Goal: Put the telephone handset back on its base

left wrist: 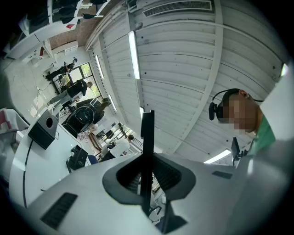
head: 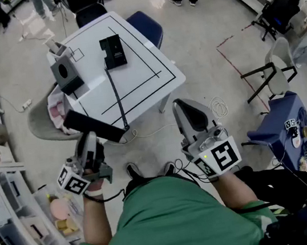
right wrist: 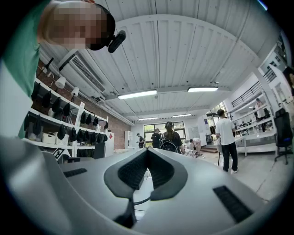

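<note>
Head view shows left gripper (head: 91, 139) clamping the handset (head: 93, 127) crosswise; right gripper (head: 184, 107) closed, empty.

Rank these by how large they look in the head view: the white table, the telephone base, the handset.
1. white table
2. handset: looks longer than the base, but it is nearer the camera, so unsure
3. telephone base

The handset (head: 93, 127) in the left gripper (head: 88, 139) was black, and so was the base (head: 113, 51) beyond it. The desk (head: 147, 82) under the base was white, marked with thin black rectangular lines. The left gripper and the right gripper (head: 185, 108) were pale grey with dark ribbed pads (right wrist: 133, 170), and each bore black-and-white square markers (head: 223, 156). The person's shirt (head: 174, 219) was green.
</note>
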